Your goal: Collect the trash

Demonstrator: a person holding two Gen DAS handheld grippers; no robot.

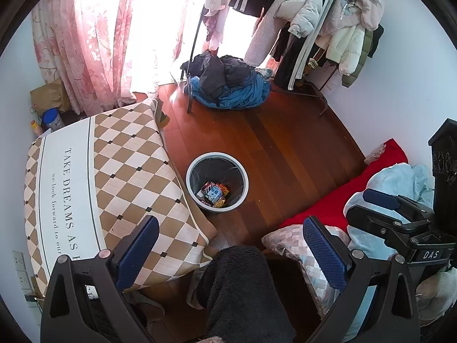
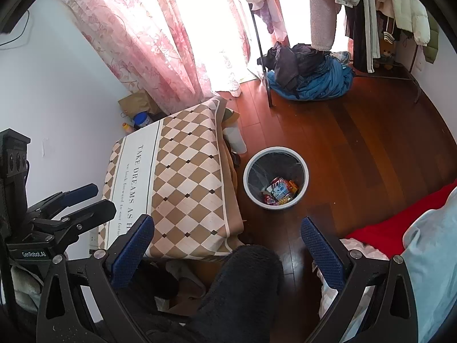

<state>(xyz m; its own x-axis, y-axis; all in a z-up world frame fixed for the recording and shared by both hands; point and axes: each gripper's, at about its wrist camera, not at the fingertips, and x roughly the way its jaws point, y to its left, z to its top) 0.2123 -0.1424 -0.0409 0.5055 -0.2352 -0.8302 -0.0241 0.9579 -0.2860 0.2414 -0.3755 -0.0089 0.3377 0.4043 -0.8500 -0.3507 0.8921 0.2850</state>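
Observation:
A round grey-rimmed trash bin (image 1: 217,181) stands on the wooden floor beside the table; it shows again as the trash bin (image 2: 275,178) in the right wrist view. Several colourful wrappers (image 1: 214,193) lie at its bottom, seen also as wrappers (image 2: 281,190). My left gripper (image 1: 231,251) is open and empty, held high above the floor, short of the bin. My right gripper (image 2: 228,245) is open and empty too, at a similar height. Each gripper appears at the edge of the other's view: the right gripper (image 1: 368,203) and the left gripper (image 2: 94,200), both open.
A low table with a diamond-patterned cloth (image 1: 120,177) stands left of the bin. A dark fluffy trouser leg (image 1: 242,291) fills the bottom centre. A red blanket (image 1: 357,188) and bedding lie right. A pile of clothes (image 1: 228,81) and a coat rack (image 1: 314,28) stand at the back.

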